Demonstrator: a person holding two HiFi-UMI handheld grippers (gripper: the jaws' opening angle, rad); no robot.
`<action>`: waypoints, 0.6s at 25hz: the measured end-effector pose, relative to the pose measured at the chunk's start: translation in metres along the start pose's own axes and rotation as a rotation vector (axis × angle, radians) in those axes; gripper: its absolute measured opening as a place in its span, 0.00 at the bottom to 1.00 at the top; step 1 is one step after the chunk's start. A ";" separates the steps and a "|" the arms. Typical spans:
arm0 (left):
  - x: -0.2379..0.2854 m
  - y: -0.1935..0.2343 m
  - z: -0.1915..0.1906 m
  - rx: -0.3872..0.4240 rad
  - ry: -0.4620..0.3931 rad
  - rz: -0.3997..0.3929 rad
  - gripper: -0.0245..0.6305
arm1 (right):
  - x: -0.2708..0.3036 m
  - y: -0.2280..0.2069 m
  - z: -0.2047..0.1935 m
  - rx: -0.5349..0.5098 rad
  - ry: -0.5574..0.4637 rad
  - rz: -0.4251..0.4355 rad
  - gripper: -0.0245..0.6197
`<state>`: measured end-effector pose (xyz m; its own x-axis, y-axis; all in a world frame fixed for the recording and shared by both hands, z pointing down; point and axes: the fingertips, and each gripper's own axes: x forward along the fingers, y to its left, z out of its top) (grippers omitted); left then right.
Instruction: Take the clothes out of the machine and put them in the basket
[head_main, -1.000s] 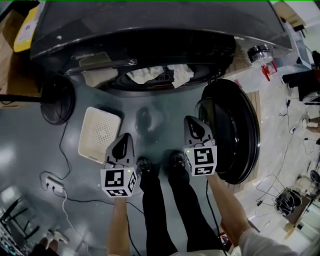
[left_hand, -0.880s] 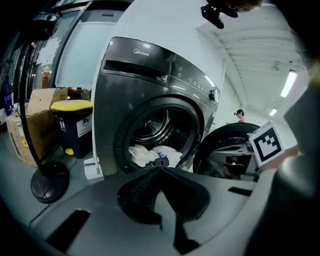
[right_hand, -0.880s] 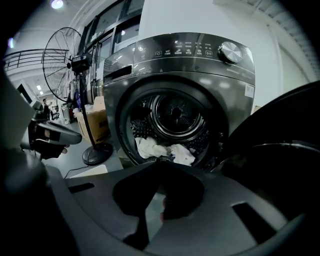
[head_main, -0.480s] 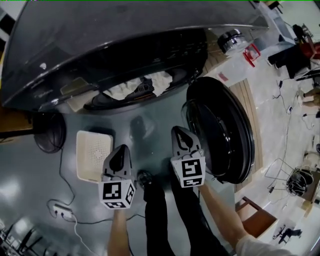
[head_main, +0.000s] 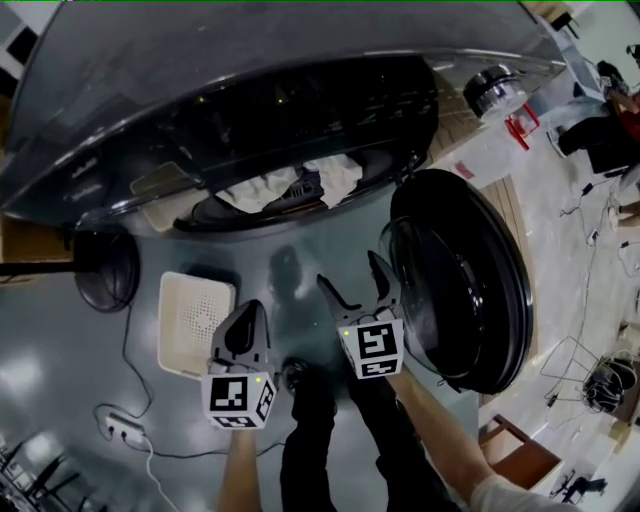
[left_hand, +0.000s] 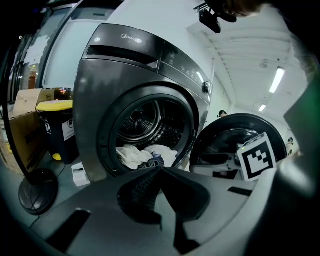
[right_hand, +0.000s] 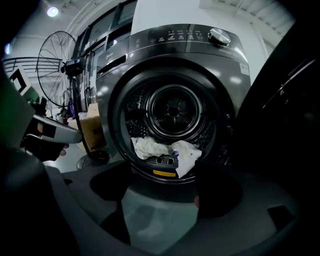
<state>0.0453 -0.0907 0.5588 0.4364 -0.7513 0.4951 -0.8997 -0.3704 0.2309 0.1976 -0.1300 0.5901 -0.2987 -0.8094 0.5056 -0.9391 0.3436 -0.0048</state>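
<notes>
Both claws are out in front of me, facing the machine (head_main: 250, 95) at twelve o'clock with its round door (head_main: 462, 270) swung wide at three o'clock. My right claw (head_main: 350, 272) is opening as I speak: its jaws are spreading apart with only bare grey floor showing between them, nothing held. In the right gripper view that claw (right_hand: 162, 200) looks straight into the drum. My left claw (head_main: 244, 322) sits just beside it at nine o'clock, jaws pinched together to a narrow point and empty, and the left gripper view shows the same closed tip (left_hand: 159, 172) aimed at the drum mouth. The clothes (head_main: 290, 185) are what we're after, and they lie in the machine, a pale crumpled heap at the bottom of the drum, at six o'clock inside the ring, with one white piece drooping over the front lip. From the left claw they (left_hand: 145, 155) sit just above my closed tip; from the right claw they (right_hand: 165, 147) are dead ahead, well apart from the jaws. The white basket (head_main: 195, 320) waits on the floor at ten o'clock from my left claw, close beside it, with no clothes that I can see inside. A fan (right_hand: 55, 60) stands off at ten o'clock in the right gripper view, and a yellow-lidded bin (left_hand: 57, 127) sits at nine o'clock beside the machine.
</notes>
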 end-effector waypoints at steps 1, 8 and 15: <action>0.002 0.000 -0.003 0.001 -0.001 0.001 0.06 | 0.006 0.002 -0.002 -0.008 0.003 0.005 0.65; 0.012 0.011 -0.014 -0.007 -0.005 0.022 0.06 | 0.070 -0.009 0.005 -0.066 -0.001 -0.023 0.68; 0.025 0.033 -0.014 -0.021 -0.044 0.053 0.06 | 0.142 -0.030 0.017 -0.082 0.012 -0.049 0.68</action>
<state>0.0260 -0.1139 0.5909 0.3877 -0.7928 0.4702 -0.9214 -0.3182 0.2232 0.1806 -0.2636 0.6475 -0.2506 -0.8205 0.5137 -0.9352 0.3423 0.0905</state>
